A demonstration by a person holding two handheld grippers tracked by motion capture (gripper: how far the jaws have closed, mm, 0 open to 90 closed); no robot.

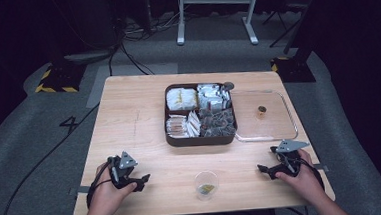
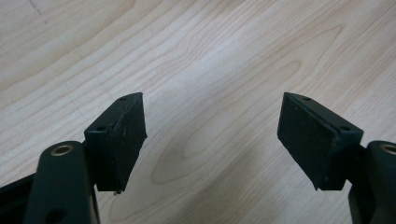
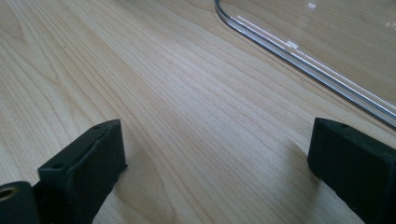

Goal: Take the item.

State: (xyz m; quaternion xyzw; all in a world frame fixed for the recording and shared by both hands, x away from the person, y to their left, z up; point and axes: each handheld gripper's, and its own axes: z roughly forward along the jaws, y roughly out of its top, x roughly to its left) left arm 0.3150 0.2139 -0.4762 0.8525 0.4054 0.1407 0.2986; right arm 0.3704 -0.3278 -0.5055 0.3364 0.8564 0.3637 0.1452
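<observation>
Light wooden table [image 1: 145, 140] w/ a dark brown four-compartment tray [image 1: 175, 138] of wrapped packets, well beyond both sets of fingers. Clear plastic lid [image 1: 275, 132] lies flat beside the tray, its rim just ahead of the right gripper's fingers [image 3: 355, 163]. Small clear plastic cup [image 1: 206, 184] stands between the two grippers, apart from each, w/ something yellowish inside. Left gripper [image 1: 142, 182]: fingers [image 2: 119, 140] spread wide, nothing between them, bare wood under. Right gripper [image 1: 263, 169]: fingers likewise released, wide apart, empty.
</observation>
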